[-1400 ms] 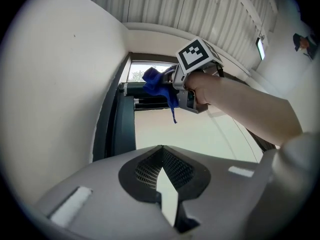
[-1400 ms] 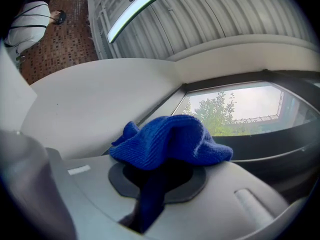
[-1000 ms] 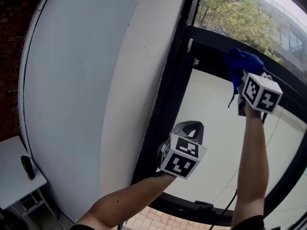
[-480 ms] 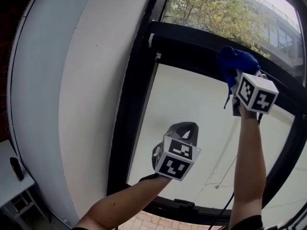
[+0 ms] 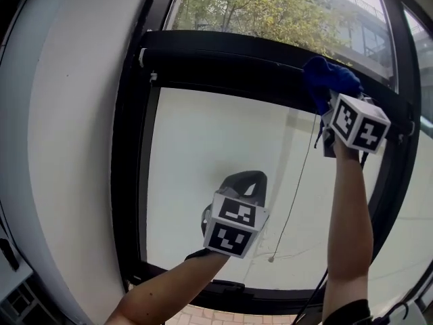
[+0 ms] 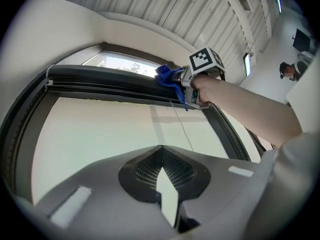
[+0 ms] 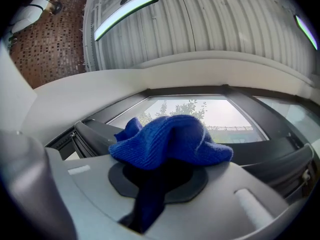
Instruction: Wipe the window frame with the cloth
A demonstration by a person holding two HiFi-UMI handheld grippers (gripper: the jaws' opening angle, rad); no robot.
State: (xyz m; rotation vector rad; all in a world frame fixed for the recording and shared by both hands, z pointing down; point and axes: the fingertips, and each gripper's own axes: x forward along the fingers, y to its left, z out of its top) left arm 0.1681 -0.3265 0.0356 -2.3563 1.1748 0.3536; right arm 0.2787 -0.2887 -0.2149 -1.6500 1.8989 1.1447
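Holding my right gripper (image 5: 334, 111) clamped on the blue cloth (image 5: 327, 80), I see the cloth bunched just ahead of its jaws, against the window frame (image 5: 230, 53). Below it, my left gripper (image 6: 163, 159) is closed with nothing in it.

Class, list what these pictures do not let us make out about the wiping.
- Head view: whether the cloth touches the window frame; the cloth itself covers that spot.
- Right gripper view: the tips of the right claw, buried in cloth.
- Every view: dirt on the frame, too dark and small.
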